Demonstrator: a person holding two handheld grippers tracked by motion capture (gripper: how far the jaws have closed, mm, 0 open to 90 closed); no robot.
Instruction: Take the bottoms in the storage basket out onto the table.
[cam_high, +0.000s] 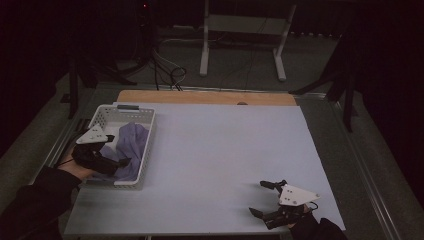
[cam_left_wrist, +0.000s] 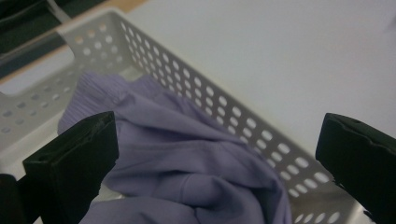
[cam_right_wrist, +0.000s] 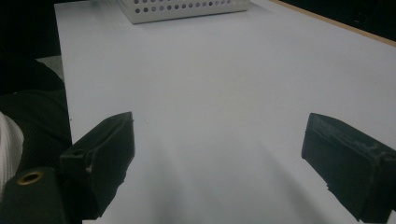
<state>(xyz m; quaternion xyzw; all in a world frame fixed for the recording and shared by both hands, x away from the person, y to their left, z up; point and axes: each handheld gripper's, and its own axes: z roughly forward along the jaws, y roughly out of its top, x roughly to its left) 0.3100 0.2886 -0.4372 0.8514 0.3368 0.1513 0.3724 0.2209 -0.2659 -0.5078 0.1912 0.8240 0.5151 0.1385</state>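
My left gripper (cam_left_wrist: 215, 154) gapes wide over one purple cloth (cam_left_wrist: 187, 158) in one white basket (cam_left_wrist: 243, 121), gripping nothing. My right gripper (cam_right_wrist: 217, 154) gapes wide above bare table (cam_right_wrist: 224, 84).

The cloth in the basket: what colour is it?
Plain purple, no pattern. The cloth shows best in the left gripper view, crumpled inside the white perforated basket.

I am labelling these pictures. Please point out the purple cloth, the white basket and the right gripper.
cloth (cam_left_wrist: 187, 154): left gripper view, on its crumpled middle.
basket (cam_high: 148, 142): high view, on its right wall.
right gripper (cam_high: 262, 198): high view, midway between its open fingertips.
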